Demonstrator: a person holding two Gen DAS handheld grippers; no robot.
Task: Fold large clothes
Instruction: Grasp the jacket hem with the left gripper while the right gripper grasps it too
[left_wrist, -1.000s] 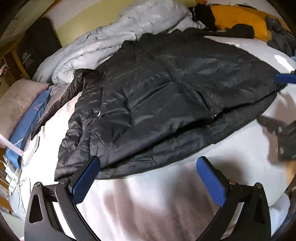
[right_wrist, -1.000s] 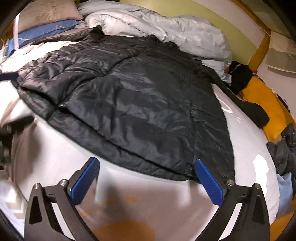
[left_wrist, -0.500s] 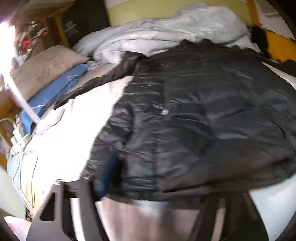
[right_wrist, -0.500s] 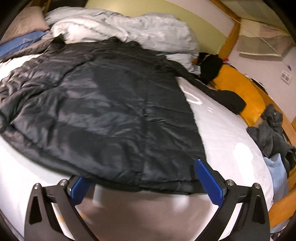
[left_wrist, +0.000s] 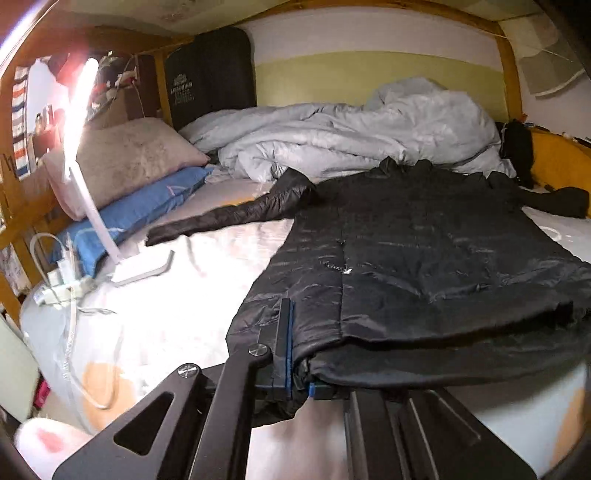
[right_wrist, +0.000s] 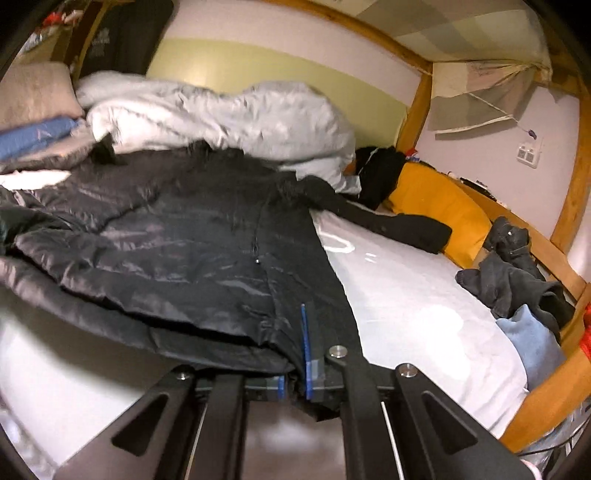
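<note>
The black puffer coat lies spread on the bed, and you have its near hem pinched at both corners: your left gripper has just closed its jaws on the hem's left corner, and your right gripper has just closed on the right corner, with fabric bunched between the blue pads on each side. Holding both corners level like this keeps the hem taut between your hands, which looks like the start of a fold carrying the bottom edge up toward the collar. The hem hangs slightly off the sheet at each grip while the middle sags, so the coat's slippery padded shell may slide if you pull unevenly. Beyond your grips the body of the coat rests flat, one sleeve stretching out to the left across the sheet and the other reaching right toward the orange cushion. Farther back, a rumpled grey duvet is piled against the wall, just behind the collar, so the far end has little spare room.
</note>
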